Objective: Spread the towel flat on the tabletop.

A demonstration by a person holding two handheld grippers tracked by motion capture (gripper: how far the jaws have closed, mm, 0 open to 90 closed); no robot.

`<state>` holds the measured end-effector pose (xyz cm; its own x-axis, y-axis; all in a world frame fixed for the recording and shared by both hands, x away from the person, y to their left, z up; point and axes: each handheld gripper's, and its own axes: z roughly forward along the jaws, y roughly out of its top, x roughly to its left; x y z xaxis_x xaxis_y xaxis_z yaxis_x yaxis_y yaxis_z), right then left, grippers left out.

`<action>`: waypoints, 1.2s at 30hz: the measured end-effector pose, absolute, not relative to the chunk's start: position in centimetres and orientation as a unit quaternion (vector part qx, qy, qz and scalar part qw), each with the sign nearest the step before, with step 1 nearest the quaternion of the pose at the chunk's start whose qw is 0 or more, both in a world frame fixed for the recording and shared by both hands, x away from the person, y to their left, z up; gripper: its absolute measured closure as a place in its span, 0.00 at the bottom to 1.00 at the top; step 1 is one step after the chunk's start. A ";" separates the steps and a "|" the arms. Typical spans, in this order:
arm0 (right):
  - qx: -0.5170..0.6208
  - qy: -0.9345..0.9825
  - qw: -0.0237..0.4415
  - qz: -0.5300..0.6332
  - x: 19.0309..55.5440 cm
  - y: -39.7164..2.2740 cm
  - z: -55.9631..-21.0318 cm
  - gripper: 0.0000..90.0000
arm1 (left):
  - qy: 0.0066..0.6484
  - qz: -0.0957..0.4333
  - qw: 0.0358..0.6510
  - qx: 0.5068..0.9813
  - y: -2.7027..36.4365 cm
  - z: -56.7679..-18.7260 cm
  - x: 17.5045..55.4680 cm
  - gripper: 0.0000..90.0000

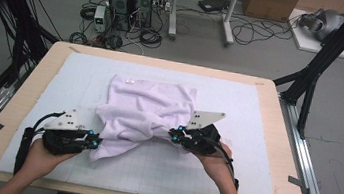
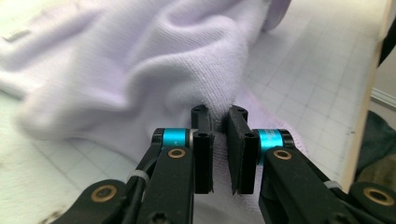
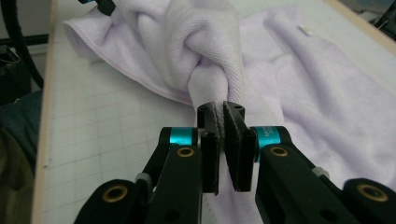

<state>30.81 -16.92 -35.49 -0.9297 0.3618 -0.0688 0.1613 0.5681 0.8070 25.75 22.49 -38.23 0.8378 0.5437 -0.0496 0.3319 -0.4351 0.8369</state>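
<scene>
Spanning the frame's middle, the white mat [image 1: 238, 111] carries a lilac towel [image 1: 151, 104] bunched toward lower centre. Left gripper [image 1: 95, 141] and right gripper [image 1: 173, 133] each sit clamped on towel folds. Judging by the twisted roll, lifting both evenly and pulling outward should spread it cleanly.

Towel [image 1: 148, 111] pale lilac; mat [image 1: 230, 175] white, gridded; tongs [image 3: 223, 122] black, cyan bands.

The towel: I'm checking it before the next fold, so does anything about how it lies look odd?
Yes. The lavender towel is not flat: its near part is bunched and twisted into a rope-like knot of folds at the right tongs, while the left tongs pinch another lifted fold. Only the far part lies spread.
</scene>
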 end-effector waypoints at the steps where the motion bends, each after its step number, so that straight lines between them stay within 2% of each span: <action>1: 0.147 0.877 0.118 0.443 30.6 -17.1 -35.0 0.95 | 0.259 0.120 0.464 0.839 22.8 -37.9 25.6 0.90; 7: 0.165 0.874 0.130 0.438 32.1 -17.8 -34.1 0.95 | 0.285 0.135 0.460 0.830 23.7 -37.8 27.3 0.90; 10: 0.192 0.879 0.132 0.417 34.7 -17.9 -35.4 0.95 | 0.305 0.137 0.450 0.828 23.4 -38.7 29.2 0.90; 14: 0.253 0.872 0.112 0.403 38.6 -18.4 -37.7 0.95 | 0.334 0.142 0.435 0.824 22.7 -39.7 32.4 0.90; 18: 0.279 0.873 0.105 0.386 40.7 -18.2 -39.4 0.94 | 0.351 0.137 0.418 0.827 21.9 -40.6 34.7 0.90; 21: 0.274 0.872 0.102 0.393 40.7 -18.2 -39.4 0.88 | 0.349 0.130 0.423 0.826 22.1 -40.6 34.7 0.86; 24: 0.262 0.866 0.107 0.411 39.7 -18.4 -38.5 0.81 | 0.341 0.132 0.439 0.821 22.7 -40.0 33.9 0.76; 31: 0.185 0.865 0.117 0.451 35.2 -17.3 -36.4 0.75 | 0.321 0.121 0.458 0.820 24.3 -39.8 31.5 0.57; 36: 0.154 0.876 0.095 0.447 34.2 -15.6 -38.1 0.74 | 0.317 0.110 0.443 0.832 24.1 -41.3 30.9 0.54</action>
